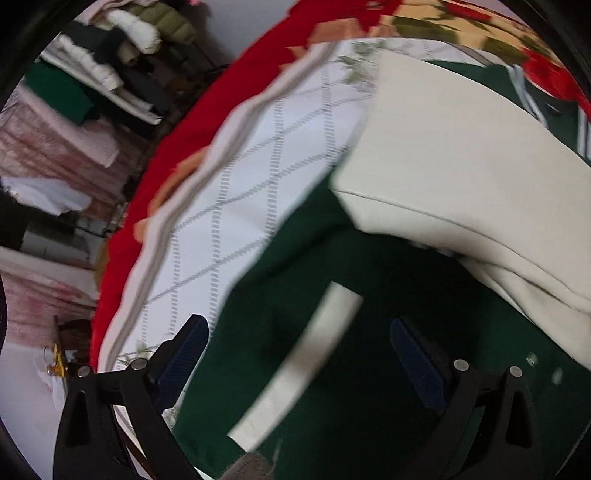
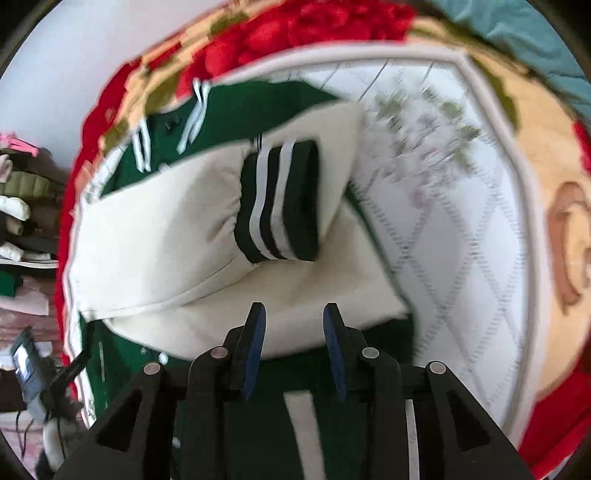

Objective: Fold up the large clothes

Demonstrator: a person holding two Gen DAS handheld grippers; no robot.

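Jacket (image 2: 280,96): a green varsity jacket with cream sleeves lay flat on the quilted white bedcover (image 2: 461,236), inside its red flowered border (image 2: 317,26); both views were blurred.
Sleeves: 2 cream sleeves (image 2: 155,229) were laid across the green body; 1 striped cuff (image 2: 280,206), dark with 2 white stripes, rested on top, near the middle.
Left gripper (image 1: 299,343): the jaws stood wide apart above the green body, over a cream pocket strip (image 1: 299,365); it held nothing.
Right gripper (image 2: 294,317): the jaws were only partly open, with a clear gap; the tips hovered at the near edge of the lower sleeve; nothing was caught between them.
Handling: I judged the cloth thick and soft, rather heavy, not slippery and not fragile; it would sag when lifted by 1 point.
Where to hold: the ribbed hem or a shoulder seam seemed best, 1 gripper at each side, pinching all layers so the sleeves do not slide off.
Stage: sleeves seemed folded in; the body fold was not yet done.
Background: stacked clothes (image 1: 122,33) lay on shelves beside the bed.
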